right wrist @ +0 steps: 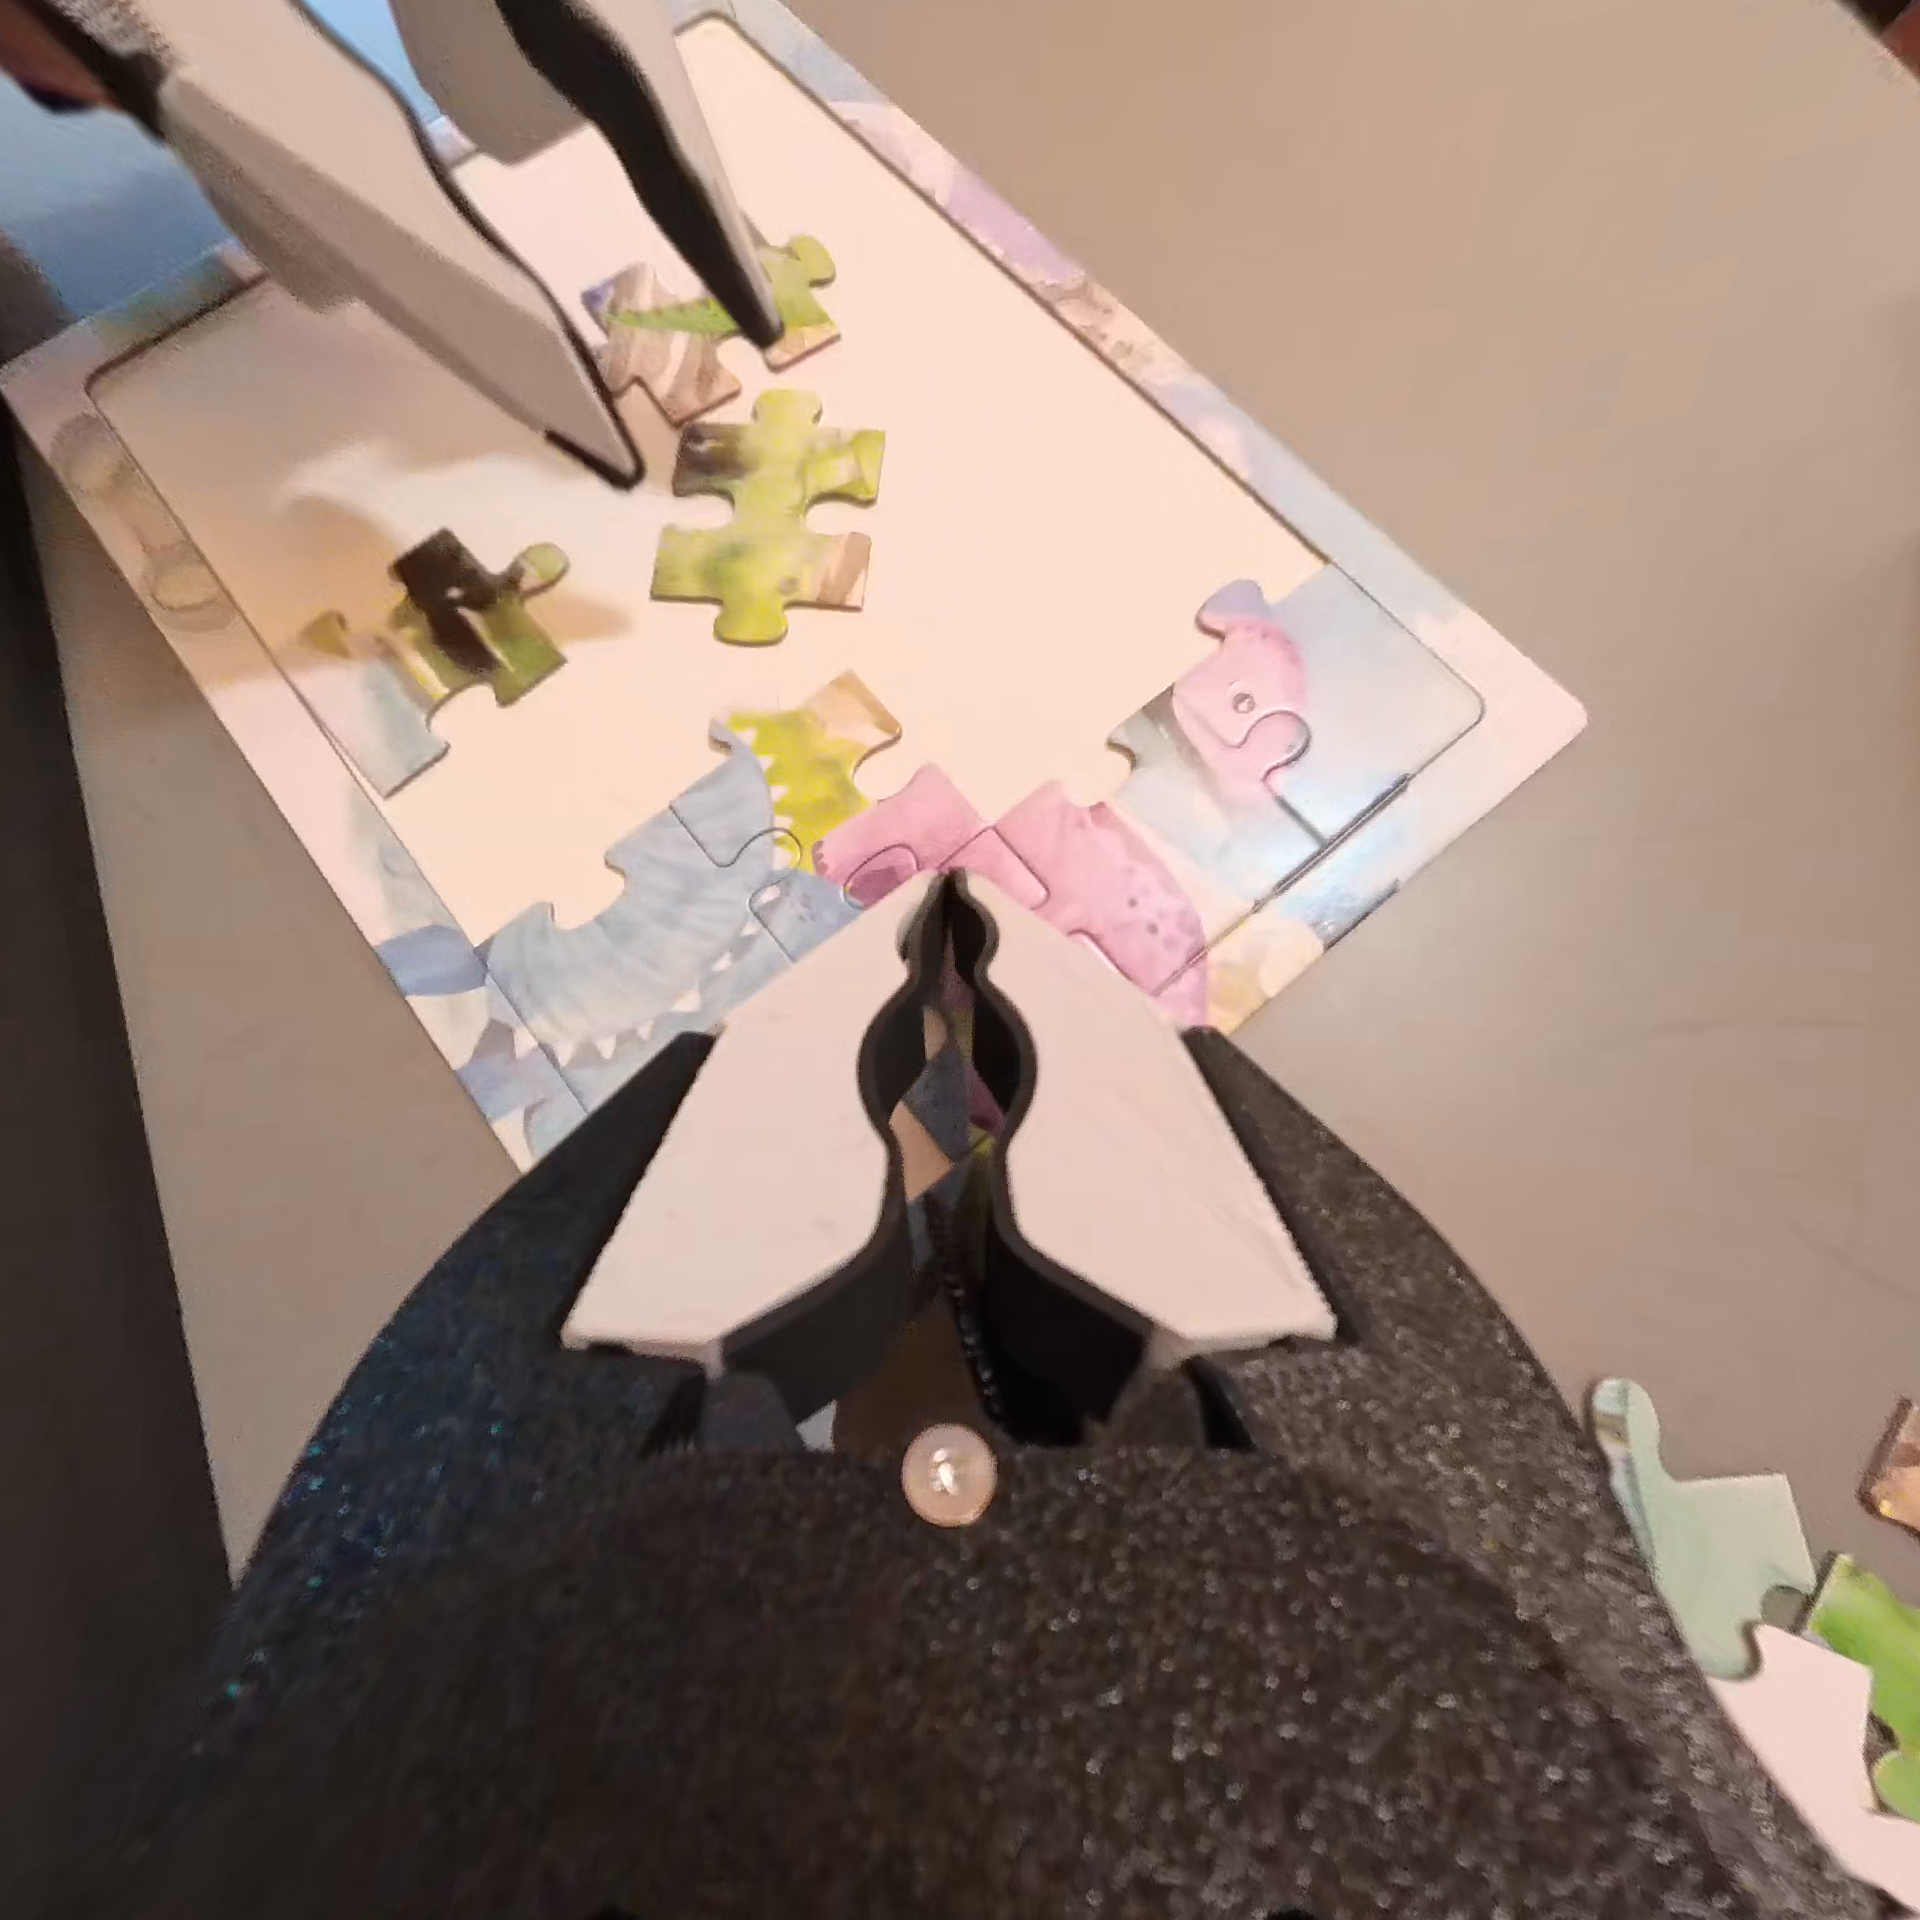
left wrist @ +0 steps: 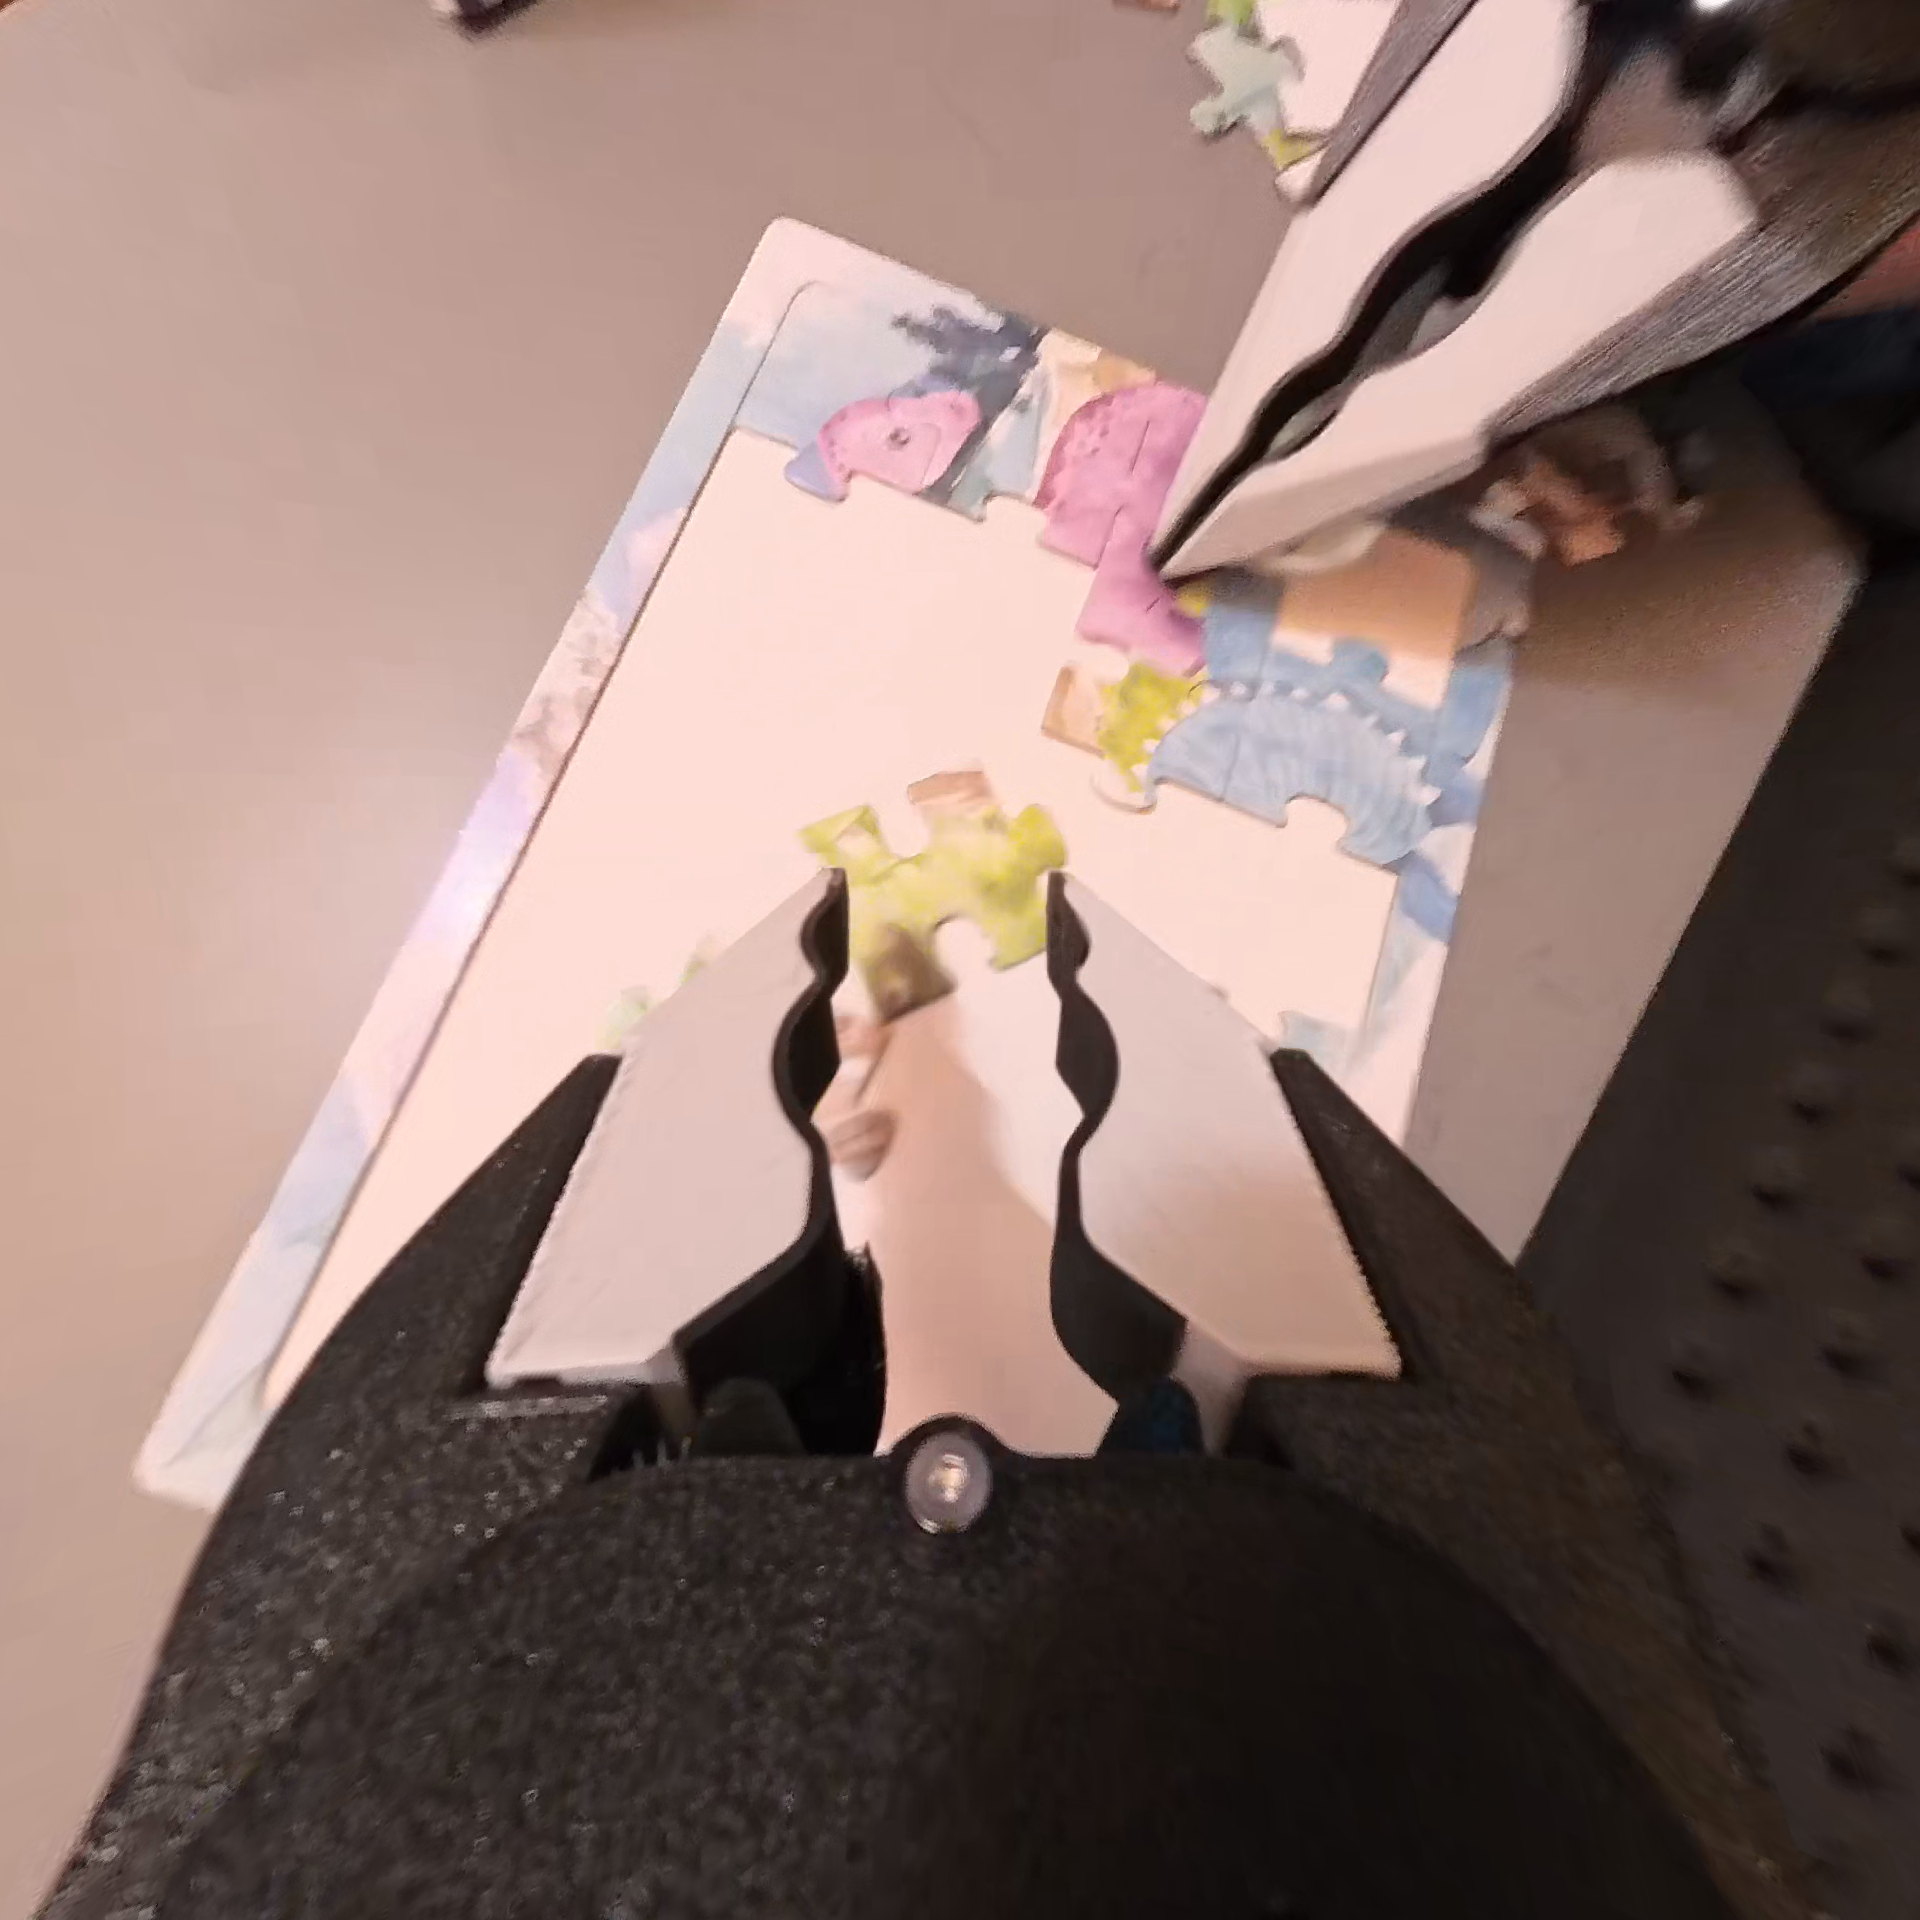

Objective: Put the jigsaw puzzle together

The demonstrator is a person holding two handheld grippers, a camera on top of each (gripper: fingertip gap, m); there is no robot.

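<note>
A white puzzle tray (left wrist: 831, 644) with a printed border lies on the table; it also shows in the right wrist view (right wrist: 1039, 499). Joined pink pieces (right wrist: 1091, 862) and blue pieces (right wrist: 644, 935) fill one corner of it. A loose green piece (left wrist: 935, 862) lies in the tray just ahead of my open left gripper (left wrist: 943, 883). In the right wrist view the left gripper (right wrist: 694, 400) straddles a grey-green piece (right wrist: 675, 332), with the green piece (right wrist: 774, 520) and a dark green piece (right wrist: 457, 623) nearby. My right gripper (right wrist: 948, 883) is shut, its tip over the pink pieces (left wrist: 1122, 540).
Several loose pieces (right wrist: 1704, 1527) lie on the grey-brown table (right wrist: 1558, 312) off the tray, also seen in the left wrist view (left wrist: 1236, 94). A dark perforated surface (left wrist: 1714, 1195) runs along the table edge beside the tray. One gripper's finger ends stand about 10 centimetres off the other's.
</note>
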